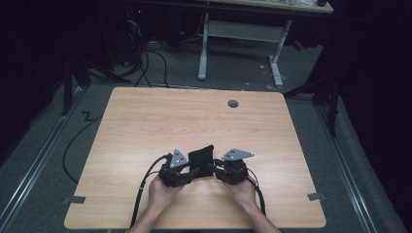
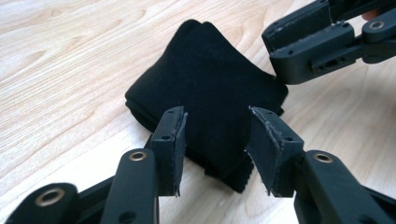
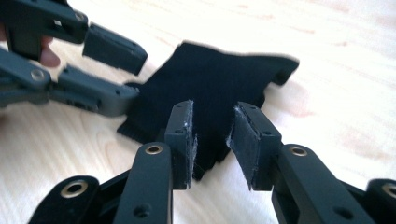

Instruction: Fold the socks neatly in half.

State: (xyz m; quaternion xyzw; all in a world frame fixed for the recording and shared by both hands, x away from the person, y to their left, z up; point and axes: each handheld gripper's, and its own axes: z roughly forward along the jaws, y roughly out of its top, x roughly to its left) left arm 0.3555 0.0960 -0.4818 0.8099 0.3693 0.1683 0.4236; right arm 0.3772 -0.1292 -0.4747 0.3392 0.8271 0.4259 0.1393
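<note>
folded black cloth (image 1: pixel 201 159) lies on wooden table (image 1: pixel 145 121), near its front edge, between both grippers. left gripper (image 2: pixel 215 140) jaws parted, straddling cloth corner, not pinching. right gripper (image 3: pixel 212 140) jaws parted over opposite corner, gripping nothing. step judged: folding cloth, between grasps. next move likely calls for closing on corner, lifting edge over.
</note>
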